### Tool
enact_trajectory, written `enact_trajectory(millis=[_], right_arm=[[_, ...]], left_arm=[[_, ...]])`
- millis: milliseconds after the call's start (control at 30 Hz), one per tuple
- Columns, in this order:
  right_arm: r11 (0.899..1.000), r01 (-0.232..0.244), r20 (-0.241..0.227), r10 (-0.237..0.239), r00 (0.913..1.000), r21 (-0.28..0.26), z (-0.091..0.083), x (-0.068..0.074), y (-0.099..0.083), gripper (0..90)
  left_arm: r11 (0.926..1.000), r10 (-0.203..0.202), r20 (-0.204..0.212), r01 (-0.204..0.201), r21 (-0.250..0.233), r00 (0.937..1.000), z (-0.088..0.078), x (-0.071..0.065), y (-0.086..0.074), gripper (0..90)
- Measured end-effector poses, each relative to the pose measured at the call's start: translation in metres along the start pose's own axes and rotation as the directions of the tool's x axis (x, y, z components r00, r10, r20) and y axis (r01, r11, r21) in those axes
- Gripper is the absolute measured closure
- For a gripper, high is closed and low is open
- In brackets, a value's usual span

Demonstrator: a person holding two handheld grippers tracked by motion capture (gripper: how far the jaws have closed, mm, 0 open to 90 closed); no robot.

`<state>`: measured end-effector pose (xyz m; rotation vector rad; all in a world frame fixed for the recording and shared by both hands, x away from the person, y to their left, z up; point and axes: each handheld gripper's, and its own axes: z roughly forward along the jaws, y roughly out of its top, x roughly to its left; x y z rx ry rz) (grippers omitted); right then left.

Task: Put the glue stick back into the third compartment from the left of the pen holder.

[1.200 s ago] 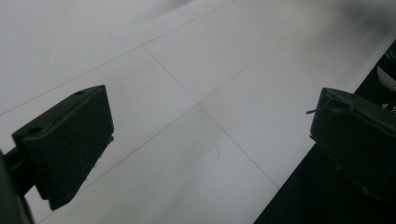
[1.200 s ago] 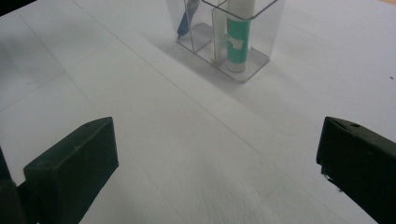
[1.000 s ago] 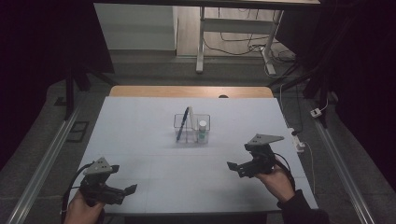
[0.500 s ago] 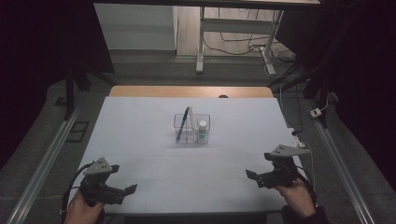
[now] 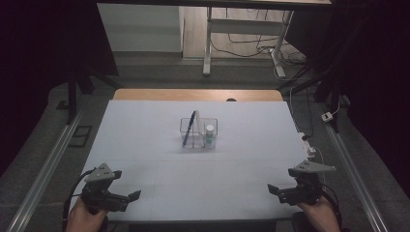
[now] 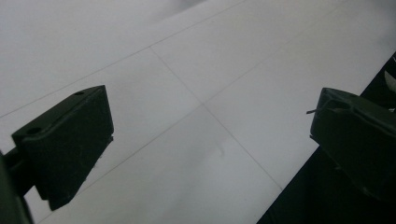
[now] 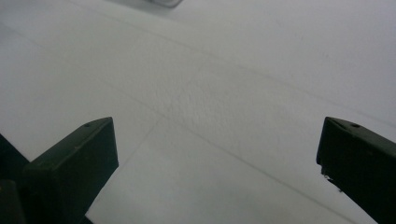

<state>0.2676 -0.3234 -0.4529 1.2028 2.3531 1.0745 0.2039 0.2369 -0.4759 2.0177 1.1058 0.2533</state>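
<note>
A clear plastic organiser (image 5: 198, 132) stands at the middle of the white table (image 5: 145, 145). A blue pen (image 5: 189, 127) and a white stick lean in it, and a small white bottle with a green label (image 5: 209, 135) stands in its right part. My left gripper (image 5: 131, 195) rests open near the front left corner, nothing between its jaws. Over by the front right corner my right gripper (image 5: 274, 190) is open too, its jaws wide apart above bare table in the right gripper view (image 7: 215, 154). In the left gripper view my left gripper (image 6: 210, 135) hangs over the table's front edge.
A wooden strip (image 5: 193, 94) borders the table's far edge. Metal rails (image 5: 43, 174) run along both sides. A white cable plug (image 5: 305, 142) lies at the right edge. Desk legs and cables (image 5: 241, 43) stand on the floor beyond.
My right gripper has pulled back from mid-table toward the front right corner and come to rest there. The left gripper has stayed put.
</note>
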Motion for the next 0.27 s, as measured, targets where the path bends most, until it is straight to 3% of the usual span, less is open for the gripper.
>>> enact_trajectory(millis=[267], right_arm=[[1.000, -0.005, 0.022, 0.004, 0.9998, 0.027, -0.0006, 0.0008, -0.0025, 0.0]], left_arm=[[0.9999, -0.014, -0.007, 0.014, 0.007, 0.9999, 0.0003, 0.0010, 0.0006, 0.0]])
